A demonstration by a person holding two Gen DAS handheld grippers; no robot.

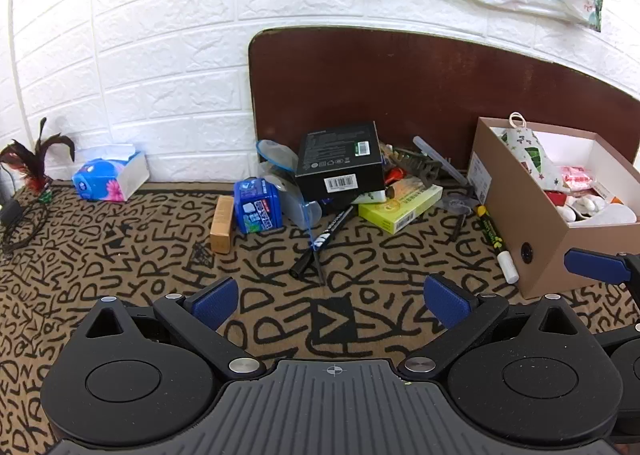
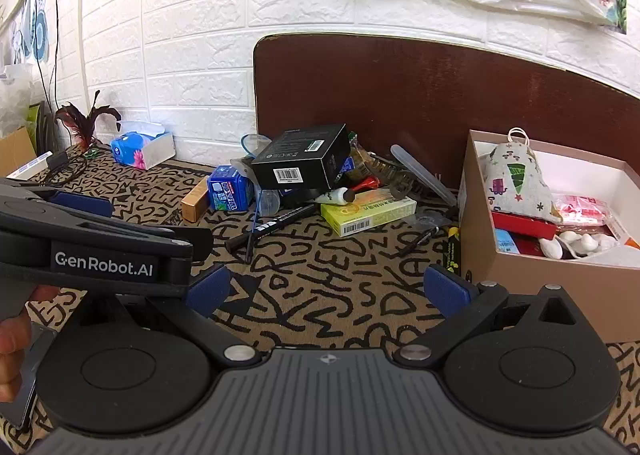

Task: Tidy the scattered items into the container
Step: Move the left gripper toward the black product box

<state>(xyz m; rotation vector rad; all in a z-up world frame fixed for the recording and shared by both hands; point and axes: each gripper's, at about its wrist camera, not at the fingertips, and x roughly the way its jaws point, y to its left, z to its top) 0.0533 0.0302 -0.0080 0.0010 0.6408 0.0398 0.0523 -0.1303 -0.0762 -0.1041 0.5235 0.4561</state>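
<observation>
A brown cardboard box (image 1: 532,231) (image 2: 532,279) stands at the right, holding a patterned cloth pouch (image 2: 516,179), a red item and white pieces. A pile lies left of it: a black box (image 1: 340,163) (image 2: 304,163), a yellow-green box (image 1: 400,207) (image 2: 368,211), a blue packet (image 1: 258,207) (image 2: 230,189), a small tan box (image 1: 222,223), a black marker (image 1: 324,241) (image 2: 272,229) and a white-capped marker (image 1: 498,243). My left gripper (image 1: 332,301) is open and empty, short of the pile. My right gripper (image 2: 326,291) is open and empty beside the box.
A tissue pack (image 1: 108,177) (image 2: 140,147) and dark feathers (image 1: 36,159) lie at the far left by the white brick wall. A dark brown board (image 1: 400,87) leans behind the pile. The letter-patterned cloth (image 1: 120,255) covers the surface. The left gripper's body (image 2: 100,239) crosses the right wrist view.
</observation>
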